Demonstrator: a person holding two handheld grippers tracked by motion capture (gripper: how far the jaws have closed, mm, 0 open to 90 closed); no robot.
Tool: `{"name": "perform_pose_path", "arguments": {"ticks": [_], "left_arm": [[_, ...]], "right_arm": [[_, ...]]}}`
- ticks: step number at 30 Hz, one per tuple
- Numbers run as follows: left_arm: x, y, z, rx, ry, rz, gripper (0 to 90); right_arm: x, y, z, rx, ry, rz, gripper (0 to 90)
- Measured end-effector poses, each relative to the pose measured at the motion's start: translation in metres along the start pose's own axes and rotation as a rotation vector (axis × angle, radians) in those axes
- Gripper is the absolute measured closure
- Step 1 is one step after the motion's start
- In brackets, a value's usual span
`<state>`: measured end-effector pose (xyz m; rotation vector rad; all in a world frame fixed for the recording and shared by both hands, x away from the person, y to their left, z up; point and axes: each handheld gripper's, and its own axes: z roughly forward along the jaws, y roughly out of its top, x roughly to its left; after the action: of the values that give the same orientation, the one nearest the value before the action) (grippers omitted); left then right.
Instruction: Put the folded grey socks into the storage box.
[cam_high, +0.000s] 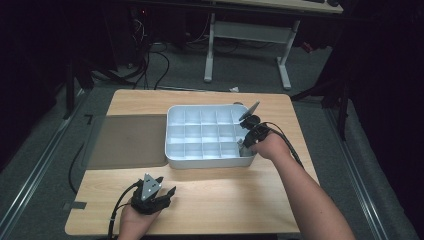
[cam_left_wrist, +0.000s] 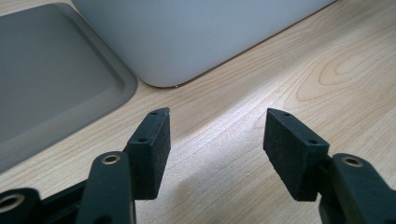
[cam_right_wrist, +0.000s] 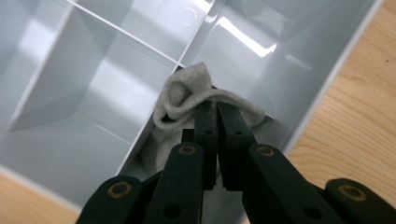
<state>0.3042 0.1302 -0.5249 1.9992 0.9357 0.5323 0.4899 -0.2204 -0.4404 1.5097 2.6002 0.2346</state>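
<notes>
A divided tray (cam_high: 210, 135) sits mid-table (cam_high: 210, 200), a flat mat (cam_high: 127, 140) touching its left side. A cloth (cam_right_wrist: 187, 93) lies apparently in the tray's near-right compartment.

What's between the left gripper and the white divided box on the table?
Bare wooden table. In the left gripper view, the open left gripper faces the white divided box with nothing between; the grey lid lies off to one side.

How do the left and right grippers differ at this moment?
The left gripper has its jaws wide apart with nothing between them; the right gripper is shut on a grey sock. The left hovers over bare table; the right reaches into the white divided tray. Both have black jaws.
</notes>
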Motion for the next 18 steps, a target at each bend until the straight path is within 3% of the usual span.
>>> {"name": "perform_pose_path", "arguments": {"ticks": [2,10,16,18], "left_arm": [[0.000,0.000,0.000,-0.001,-0.001,-0.002,41.8],[-0.001,0.000,0.001,0.000,-0.001,0.003,41.9],[-0.002,0.000,0.000,-0.002,-0.005,0.003,41.9],[-0.002,0.000,0.000,-0.002,-0.005,0.004,41.9]], "right_arm": [[0.001,0.001,0.007,0.016,-0.003,0.011,90.0],[0.010,0.005,0.025,0.045,-0.045,-0.056,90.0],[0.013,0.005,0.030,0.057,-0.054,-0.030,90.0],[0.013,0.004,0.030,0.046,-0.058,-0.046,90.0]]}}
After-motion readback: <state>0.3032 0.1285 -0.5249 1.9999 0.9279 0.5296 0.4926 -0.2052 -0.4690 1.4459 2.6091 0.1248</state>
